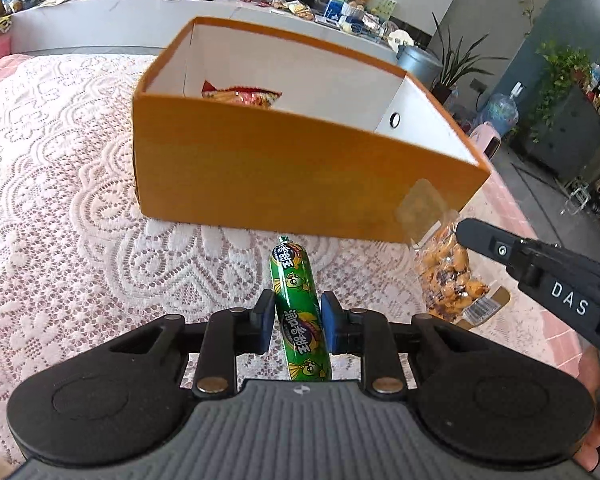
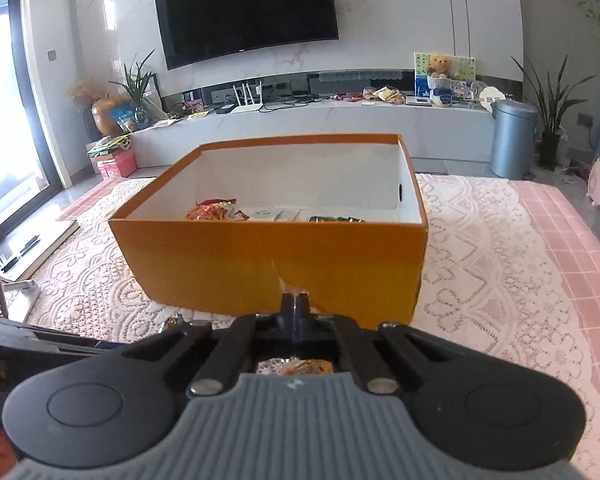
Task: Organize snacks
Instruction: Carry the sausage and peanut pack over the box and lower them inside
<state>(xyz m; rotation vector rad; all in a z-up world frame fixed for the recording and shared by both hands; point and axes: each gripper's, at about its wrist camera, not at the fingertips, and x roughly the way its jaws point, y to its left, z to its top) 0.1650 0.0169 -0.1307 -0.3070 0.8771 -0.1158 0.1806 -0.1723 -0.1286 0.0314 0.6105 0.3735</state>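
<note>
Your left gripper (image 1: pixel 296 322) has its jaws clamped on the green sausage stick (image 1: pixel 298 312); your right gripper (image 2: pixel 295 304) pinches the clear snack bag (image 1: pixel 452 280). The orange box (image 2: pixel 276 264) stands just ahead: lift both over its near wall, then release.

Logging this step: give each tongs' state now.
Left tongs: closed on the green sausage.
Right tongs: closed on the clear snack bag.
</note>
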